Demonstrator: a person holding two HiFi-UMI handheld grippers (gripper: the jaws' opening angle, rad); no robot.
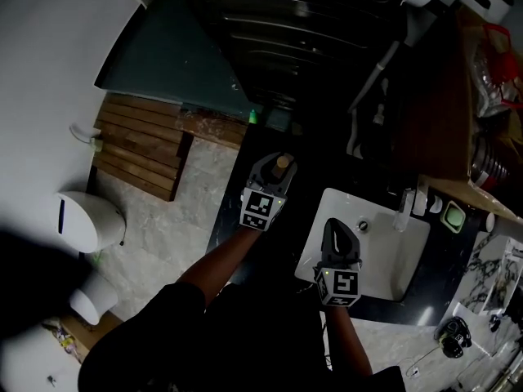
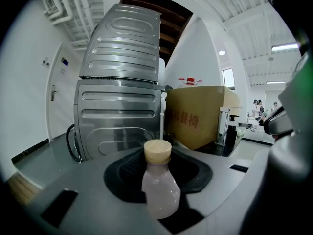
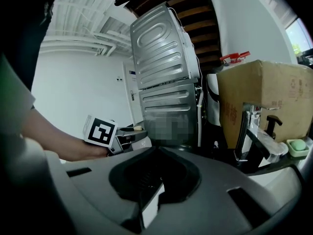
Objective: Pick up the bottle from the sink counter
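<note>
A small clear bottle (image 1: 283, 163) with a tan cap stands on the dark counter (image 1: 304, 188) left of the sink. My left gripper (image 1: 276, 175) reaches around it. In the left gripper view the bottle (image 2: 160, 185) stands between the two jaws, hard against the left one, with a dark gap showing on its right side. My right gripper (image 1: 340, 233) hovers over the white sink (image 1: 409, 256), its jaws drawn to a narrow slit with nothing in them. From the right gripper view (image 3: 149, 205) the left gripper (image 3: 117, 137) shows at the left.
A chrome faucet (image 1: 406, 207) and a green soap dish (image 1: 452, 216) sit at the sink's far rim. Behind the counter stand a grey washing machine (image 2: 122, 87) and a cardboard box (image 2: 198, 116). A wooden mat (image 1: 143, 145) and a white bin (image 1: 86, 219) lie on the floor at left.
</note>
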